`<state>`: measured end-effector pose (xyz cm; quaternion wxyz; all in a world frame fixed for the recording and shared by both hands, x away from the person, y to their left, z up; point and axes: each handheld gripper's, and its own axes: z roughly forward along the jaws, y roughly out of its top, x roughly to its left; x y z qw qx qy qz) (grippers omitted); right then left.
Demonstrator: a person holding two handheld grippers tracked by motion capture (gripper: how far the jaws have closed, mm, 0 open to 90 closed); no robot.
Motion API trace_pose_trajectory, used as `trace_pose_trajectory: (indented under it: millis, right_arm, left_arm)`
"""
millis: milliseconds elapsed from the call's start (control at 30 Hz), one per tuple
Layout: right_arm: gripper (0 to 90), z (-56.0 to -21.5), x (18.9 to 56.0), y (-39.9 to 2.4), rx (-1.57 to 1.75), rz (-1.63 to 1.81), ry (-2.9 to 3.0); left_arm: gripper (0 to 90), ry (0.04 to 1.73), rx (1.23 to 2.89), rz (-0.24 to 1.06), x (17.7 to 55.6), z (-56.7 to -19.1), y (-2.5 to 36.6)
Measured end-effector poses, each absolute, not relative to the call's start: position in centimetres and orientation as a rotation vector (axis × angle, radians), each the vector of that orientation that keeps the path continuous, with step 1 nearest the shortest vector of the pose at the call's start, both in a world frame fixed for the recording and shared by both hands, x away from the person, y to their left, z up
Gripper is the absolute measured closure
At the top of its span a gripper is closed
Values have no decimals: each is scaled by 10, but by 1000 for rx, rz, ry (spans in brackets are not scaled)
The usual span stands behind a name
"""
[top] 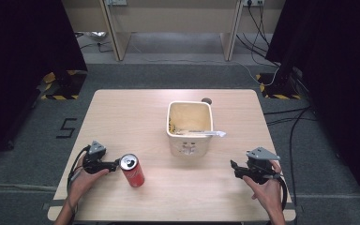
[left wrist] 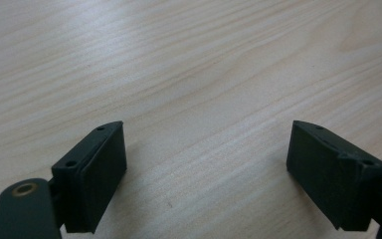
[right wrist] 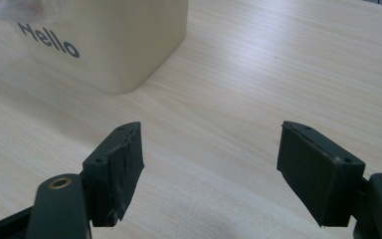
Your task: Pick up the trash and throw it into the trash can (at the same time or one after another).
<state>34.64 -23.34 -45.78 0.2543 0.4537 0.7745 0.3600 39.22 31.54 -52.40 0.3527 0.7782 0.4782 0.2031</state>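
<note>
Red can lying at the left gripper, both sets of fingers spread

Red drinks can [top: 132, 170] on its side on the pale wood bench [top: 136, 112], near the front-left, silver top turned toward the left gripper [top: 114, 164] and just beside its tips; touching or not, cannot tell from the high view. Thin metal by the look of it: probably light, smooth, easy to dent and ready to roll while lying down. Best taken across the round body near the middle, squeezed gently, rather than by the rim.

Left gripper's fingers [left wrist: 97, 179] spread wide over bare wood, nothing between them. Right gripper [top: 236, 169] well apart at the front-right, held in a hand, fingers [right wrist: 117, 174] likewise spread and empty.

Cream tub [top: 190, 129] upright near the bench's middle, between the two grippers and farther back, "Hello" printed on one wall, a clear wrapper [top: 215, 133] over its near rim.
</note>
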Motion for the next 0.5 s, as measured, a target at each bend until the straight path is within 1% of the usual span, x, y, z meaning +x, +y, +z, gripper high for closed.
trace_pose_trajectory:
  millis: [200,500]
  right_arm:
    - [259,-463,342,-224,1204,984,2123]
    - [253,-480,339,-217,1206,953,2168]
  left_arm:
    - [153,1237,2013,525,392,-524,315]
    - [153,1237,2013,525,392,-524,315]
